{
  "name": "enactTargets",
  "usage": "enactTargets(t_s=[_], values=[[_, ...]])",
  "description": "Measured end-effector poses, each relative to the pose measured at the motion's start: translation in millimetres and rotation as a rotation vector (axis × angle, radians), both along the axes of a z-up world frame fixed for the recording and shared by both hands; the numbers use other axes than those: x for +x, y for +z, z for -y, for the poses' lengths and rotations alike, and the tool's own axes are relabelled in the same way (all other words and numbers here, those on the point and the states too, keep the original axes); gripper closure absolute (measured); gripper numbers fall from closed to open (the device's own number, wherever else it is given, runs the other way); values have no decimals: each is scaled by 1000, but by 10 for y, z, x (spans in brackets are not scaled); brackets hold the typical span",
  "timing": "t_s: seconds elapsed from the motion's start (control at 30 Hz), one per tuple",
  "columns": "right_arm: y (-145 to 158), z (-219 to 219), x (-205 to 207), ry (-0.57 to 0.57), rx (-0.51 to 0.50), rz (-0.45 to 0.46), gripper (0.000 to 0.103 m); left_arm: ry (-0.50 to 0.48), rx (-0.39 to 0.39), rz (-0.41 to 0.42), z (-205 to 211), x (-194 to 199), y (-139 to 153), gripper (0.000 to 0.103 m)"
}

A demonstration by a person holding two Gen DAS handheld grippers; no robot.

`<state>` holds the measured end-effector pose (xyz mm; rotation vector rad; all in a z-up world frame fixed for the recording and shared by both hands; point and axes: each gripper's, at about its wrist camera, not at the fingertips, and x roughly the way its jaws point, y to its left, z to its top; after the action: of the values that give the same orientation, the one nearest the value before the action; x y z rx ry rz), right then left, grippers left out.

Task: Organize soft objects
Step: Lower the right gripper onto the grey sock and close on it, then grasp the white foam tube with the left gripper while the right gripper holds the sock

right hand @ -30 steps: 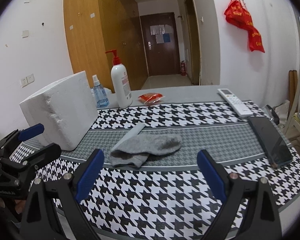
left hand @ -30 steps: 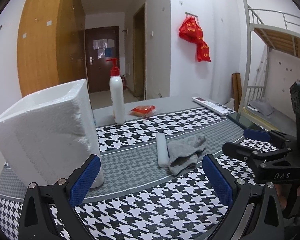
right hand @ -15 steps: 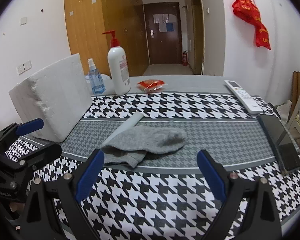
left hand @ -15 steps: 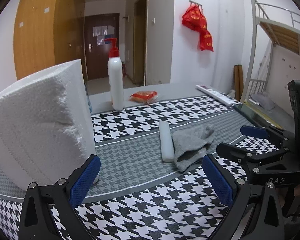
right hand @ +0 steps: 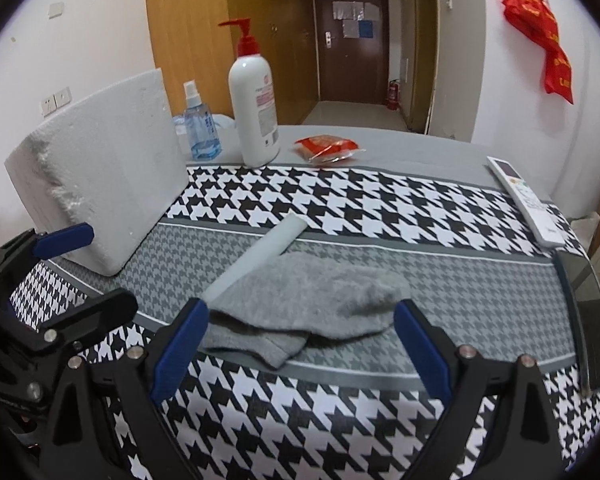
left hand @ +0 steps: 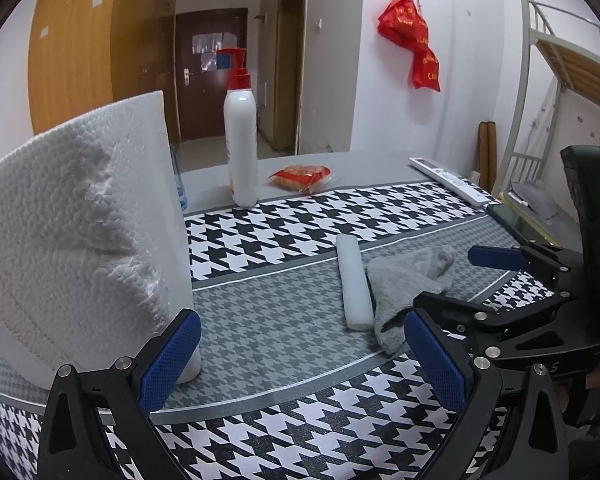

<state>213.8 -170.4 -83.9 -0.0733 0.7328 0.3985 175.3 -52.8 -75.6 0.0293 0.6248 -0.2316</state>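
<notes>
Both grippers, left and right, have neared the sock, jaws spread.

Both looking low across the table toward the pump bottle, left camera nearer the foam block, sharing the sock.

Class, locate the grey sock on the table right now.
The grey sock lies on the cloth's grey band, straight ahead of the open right gripper, overlapping the near end of the white foam tube, with the foam block to its left.
</notes>
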Motion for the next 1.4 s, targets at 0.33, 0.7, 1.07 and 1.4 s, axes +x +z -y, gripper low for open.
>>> enactTargets(t_s=[0.33,0.7,1.07,1.4], values=[[-157,-30,151,38,21,-102,24,12,-5,-25,-4,37,-28,1],[-194,-19,171,13,-2,-124,50,1,9,-23,52,32,-24,1],[-161,169,50,5,8,-128,83,-17,17,-31,130,69,-29,1],[-57,369,-77,-20,23,-79,89,-47,17,-46,266,97,-27,1]])
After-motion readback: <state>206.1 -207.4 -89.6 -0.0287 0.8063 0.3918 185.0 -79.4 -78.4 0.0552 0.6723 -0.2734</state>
